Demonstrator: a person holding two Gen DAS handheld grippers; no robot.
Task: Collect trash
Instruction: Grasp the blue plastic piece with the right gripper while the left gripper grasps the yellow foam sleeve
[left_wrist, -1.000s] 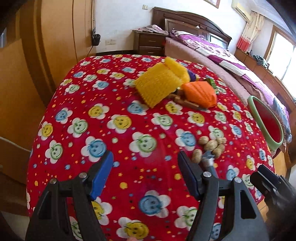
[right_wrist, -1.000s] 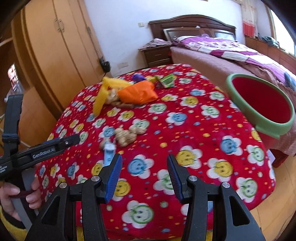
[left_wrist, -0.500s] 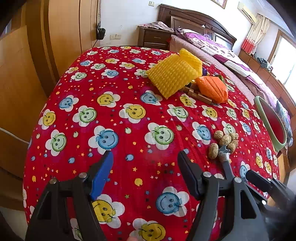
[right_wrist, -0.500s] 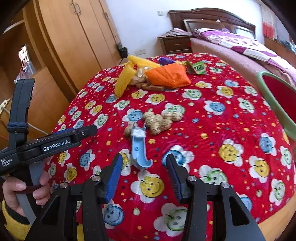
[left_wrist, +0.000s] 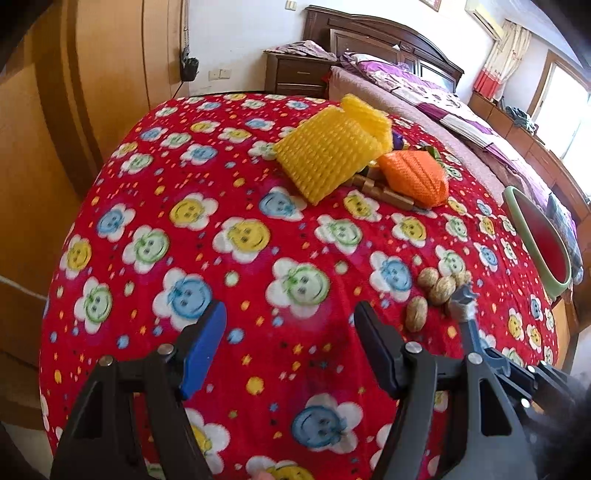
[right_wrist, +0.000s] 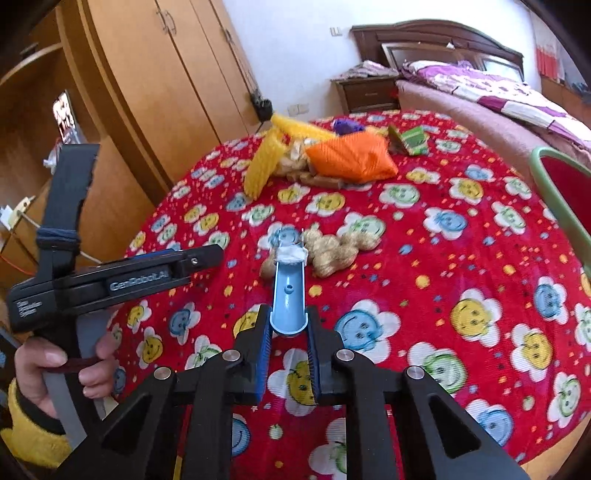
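Since a second ago the right gripper (right_wrist: 287, 332) has come down to the blue plastic scoop (right_wrist: 289, 291) on the desk (right_wrist: 424, 266); its jaws are closing, pressing the scoop's near end. Beyond the scoop's far tip lie walnuts (right_wrist: 332, 251). Left of the scoop, the left gripper (left_wrist: 288, 347) gapes wide, holding nothing.
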